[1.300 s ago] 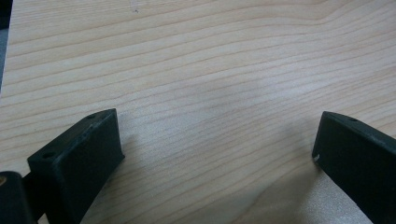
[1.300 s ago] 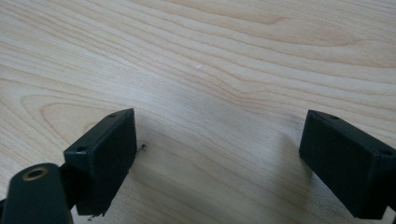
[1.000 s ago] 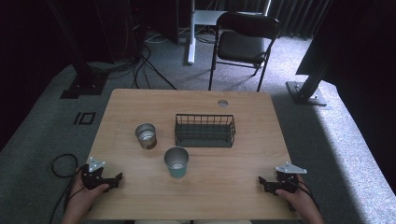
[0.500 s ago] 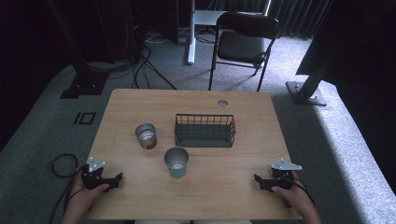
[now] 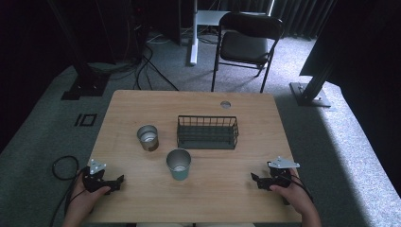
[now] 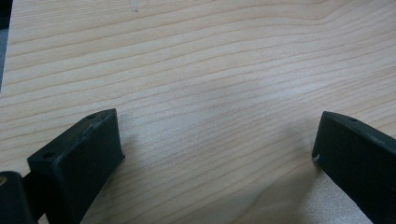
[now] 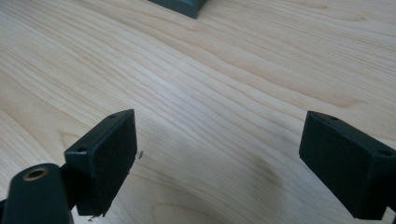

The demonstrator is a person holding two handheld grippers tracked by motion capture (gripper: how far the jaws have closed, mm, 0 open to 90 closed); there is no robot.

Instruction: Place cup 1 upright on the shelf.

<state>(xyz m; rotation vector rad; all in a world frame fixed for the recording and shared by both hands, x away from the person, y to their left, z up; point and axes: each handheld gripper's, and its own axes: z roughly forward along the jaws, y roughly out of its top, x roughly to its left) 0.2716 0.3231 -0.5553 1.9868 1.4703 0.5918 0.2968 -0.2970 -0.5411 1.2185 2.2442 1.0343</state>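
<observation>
**Both grippers wide open, low on bare wood, cups untouched mid-table**

Big picture first: pale wooden table (image 5: pixel 142 104), rectangular w/ rounded corners, smooth laminate w/ long wavy grain lines, small round grommet (image 5: pixel 225 104) near the far edge. Floor around it is grey carpet, rough nap; a black folding chair (image 5: pixel 246 42) w/ thin metal legs sits beyond the far side.

Centre of the table: dark wire basket (image 5: pixel 207 132), rectangular, thin vertical bars, solid-looking dark base. Just left of it, a short metal cup (image 5: pixel 148 137), shiny, cylindrical, open top. Nearer the person, in front of the basket's left end, a taller grey-green tumbler (image 5: pixel 178 164), tapering to the base, matte outside, bright inside. The two cups are near each other, not touching; both stand upright.

Now the hands. Left gripper (image 5: pixel 116 182) at the near-left corner, black, blocky, grey three-cornered plate on top, pointing inward. Its own view: left gripper (image 6: pixel 215 154) jaws stand far apart, flat-faced matte black blocks, nothing but grain btwn them.

Right gripper (image 5: pixel 255 178) at the near-right edge, pointing inward toward the tumbler, well apart from it. In its own view: right gripper (image 7: pixel 219 158) jaws likewise spread wide, empty, hovering close over wood; a dark corner of the basket's base (image 7: pixel 180 5) peeks in at top.
</observation>
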